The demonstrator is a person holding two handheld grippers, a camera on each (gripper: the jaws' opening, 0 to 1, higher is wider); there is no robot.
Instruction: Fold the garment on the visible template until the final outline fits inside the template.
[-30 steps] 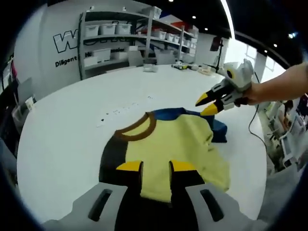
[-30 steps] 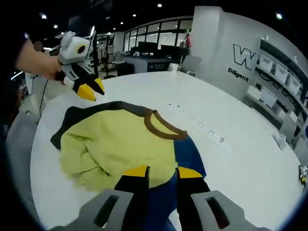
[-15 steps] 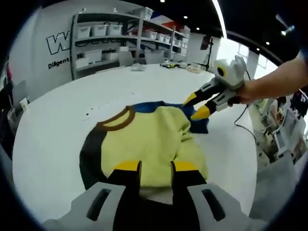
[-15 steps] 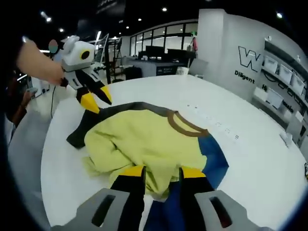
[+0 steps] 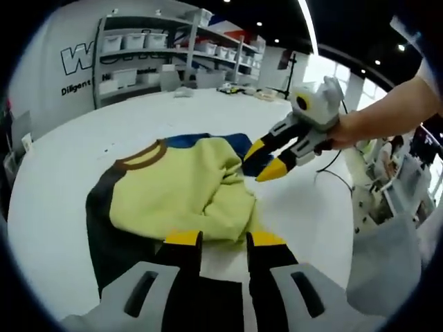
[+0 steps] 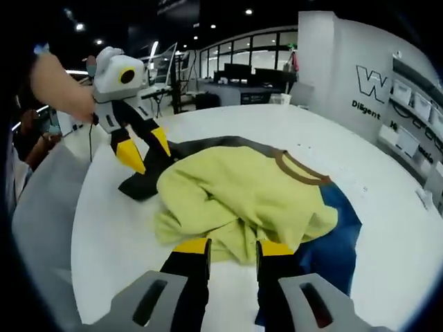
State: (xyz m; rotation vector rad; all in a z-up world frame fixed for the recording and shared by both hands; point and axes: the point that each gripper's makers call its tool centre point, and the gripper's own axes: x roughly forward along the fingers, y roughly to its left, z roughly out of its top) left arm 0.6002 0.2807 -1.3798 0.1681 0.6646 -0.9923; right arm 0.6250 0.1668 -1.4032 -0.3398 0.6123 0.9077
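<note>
On the worktop: a white round worktop (image 5: 62, 173) carries the garment (image 5: 180, 197), a yellow top with a brown collar (image 5: 142, 155), one black sleeve (image 5: 104, 228) and one blue sleeve (image 5: 208, 142).
Garment shape: bunched and creased through the yellow body, with loose folds heaped near the middle; in the right gripper view the garment (image 6: 242, 200) lies just ahead of that view's own jaws, blue sleeve (image 6: 332, 242) to the right, black sleeve (image 6: 149, 180) to the left.
Template: I cannot make out any outline under the cloth.
Left tool: in the left gripper view the left tool (image 5: 225, 240) rises from the bottom edge, its yellow-tipped jaws parted by a narrow gap, with the yellow hem and black sleeve just beyond the tips; whether cloth sits between them cannot be told. In the right gripper view the left tool (image 6: 144, 149) points steeply down at the black sleeve, jaws spread apart, tips just above or at the cloth.
Left hand: a hand (image 6: 62, 93) grips the white body from behind, forearm reaching in from the upper left.
Right tool: in the left gripper view the right tool (image 5: 263, 160) angles down and leftward toward the blue sleeve edge, jaws parted, tips close by the cloth; contact is unclear. In its own view the right tool (image 6: 232, 247) shows a narrow gap, tips at the yellow hem.
Right hand: a hand (image 5: 349, 128) holds the tool, bare forearm stretching in from the upper right.
Background: shelving (image 5: 173, 52) with bins stands along the far wall.
</note>
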